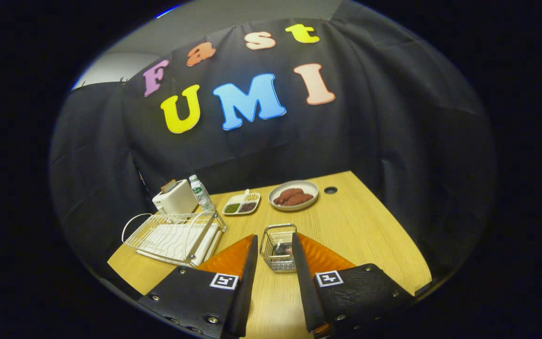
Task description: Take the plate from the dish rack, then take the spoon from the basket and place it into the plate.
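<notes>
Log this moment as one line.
tool: open, holding nothing | wire basket: between fingertips, on table | dish rack: beside, no plate seen | phase: start

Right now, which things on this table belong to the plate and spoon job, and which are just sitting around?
Job: dish rack, wire basket just ahead of the open hand-held gripper.
Lying about: toaster, bottle, divided dish, plate of food.
</notes>
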Available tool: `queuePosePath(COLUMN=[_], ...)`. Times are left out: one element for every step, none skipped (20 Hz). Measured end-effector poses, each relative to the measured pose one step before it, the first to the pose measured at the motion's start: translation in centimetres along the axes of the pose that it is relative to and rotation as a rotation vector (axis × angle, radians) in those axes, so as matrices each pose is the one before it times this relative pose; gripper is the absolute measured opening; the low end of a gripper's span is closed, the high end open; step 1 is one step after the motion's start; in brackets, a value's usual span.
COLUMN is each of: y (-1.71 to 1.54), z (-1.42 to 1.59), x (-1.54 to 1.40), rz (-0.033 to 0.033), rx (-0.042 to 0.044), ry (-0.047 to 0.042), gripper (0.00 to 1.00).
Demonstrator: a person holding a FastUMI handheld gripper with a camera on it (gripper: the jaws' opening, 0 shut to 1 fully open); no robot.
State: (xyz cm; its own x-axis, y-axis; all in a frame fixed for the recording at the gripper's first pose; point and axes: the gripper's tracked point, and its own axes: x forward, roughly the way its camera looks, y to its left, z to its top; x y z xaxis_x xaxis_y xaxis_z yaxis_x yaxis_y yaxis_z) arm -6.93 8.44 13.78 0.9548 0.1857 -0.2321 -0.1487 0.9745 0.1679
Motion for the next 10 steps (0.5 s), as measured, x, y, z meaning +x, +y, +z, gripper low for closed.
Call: queuePosePath(y=[-0.26,-0.295,-0.149,-0.267,-0.05,0.453,0.114,0.381,0.1,-0.33], z=[1.159,0.943,0.839,0.365,0.032,-0.328,-0.43,-0.206,-0.677,-0.972], x=[-0.07,0.132,0.286,0.196,0.27,0.042,0.248,0.339,0.424,0.427], rz=[-0.00469,-0.00761,-0.00631,-0.0117,-0.00298,0.00313,-0.00117,0.01213,0.00227,-0.00389], rx=[-0.0413,-0.04128,-0.03811,-0.03204,-0.01975,-0.0022,0.01089,0.01421,0.00122,-0.00504], ry=[-0.05315,-0.05461,-0.04833,-0.03431,-0.01591,-0.00451,-0.00276,-0.0125,-0.00685,-0.00157], gripper=[0.45,0.45,0.45,0.45,0.45,0.45,0.45,0.45,0.45,0.45])
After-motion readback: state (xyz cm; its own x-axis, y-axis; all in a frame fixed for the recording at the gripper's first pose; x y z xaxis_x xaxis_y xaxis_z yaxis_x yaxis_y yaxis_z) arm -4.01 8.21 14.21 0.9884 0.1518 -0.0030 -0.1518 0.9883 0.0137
